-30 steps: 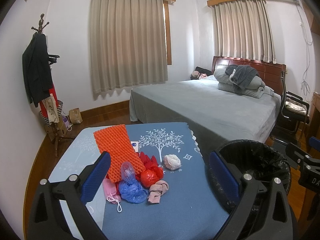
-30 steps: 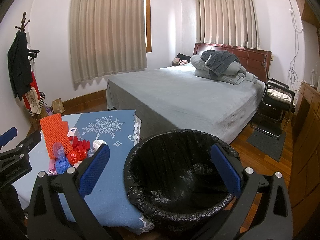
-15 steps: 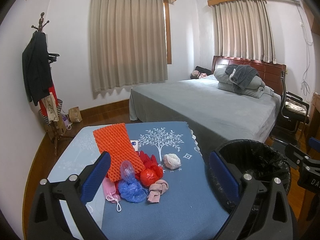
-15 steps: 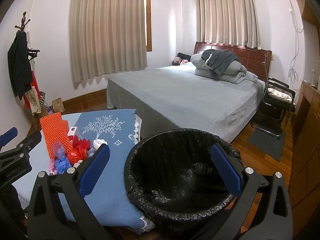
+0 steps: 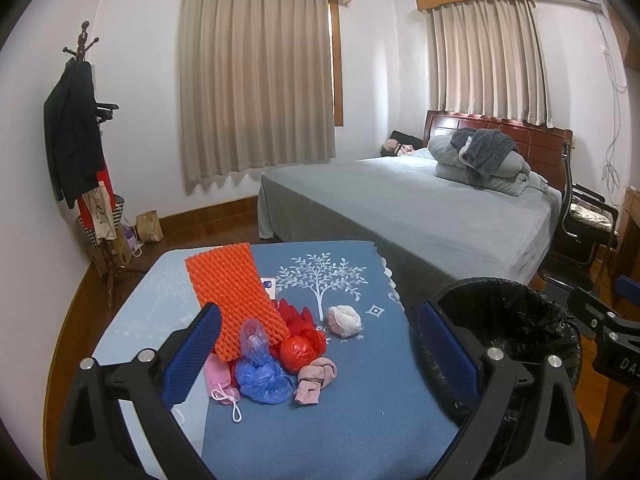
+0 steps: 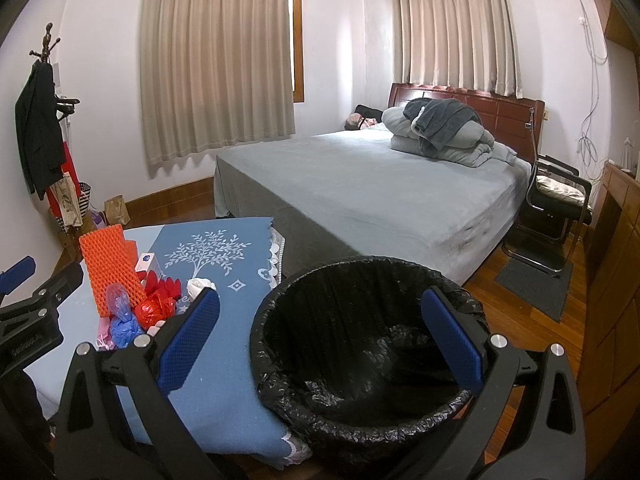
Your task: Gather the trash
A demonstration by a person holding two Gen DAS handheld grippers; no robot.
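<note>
A pile of trash lies on the blue-clothed table (image 5: 360, 420): an orange foam sheet (image 5: 232, 292), a red plastic bag (image 5: 298, 354), a blue plastic bag (image 5: 262, 378), a pink mask (image 5: 220, 380), a beige rag (image 5: 314, 378) and a white wad (image 5: 344, 320). My left gripper (image 5: 320, 352) hangs open above the pile, empty. A bin with a black liner (image 6: 360, 340) stands at the table's right edge. My right gripper (image 6: 320, 332) is open over the bin's near rim, holding nothing. The pile shows left of it, with the orange foam sheet (image 6: 108, 268) at the back.
A grey bed (image 6: 360, 200) with folded bedding (image 6: 440, 136) stands behind the table and bin. A coat stand (image 5: 80, 160) with clothes is at the left wall. A black chair (image 6: 556, 208) and a wooden cabinet (image 6: 616, 280) are on the right.
</note>
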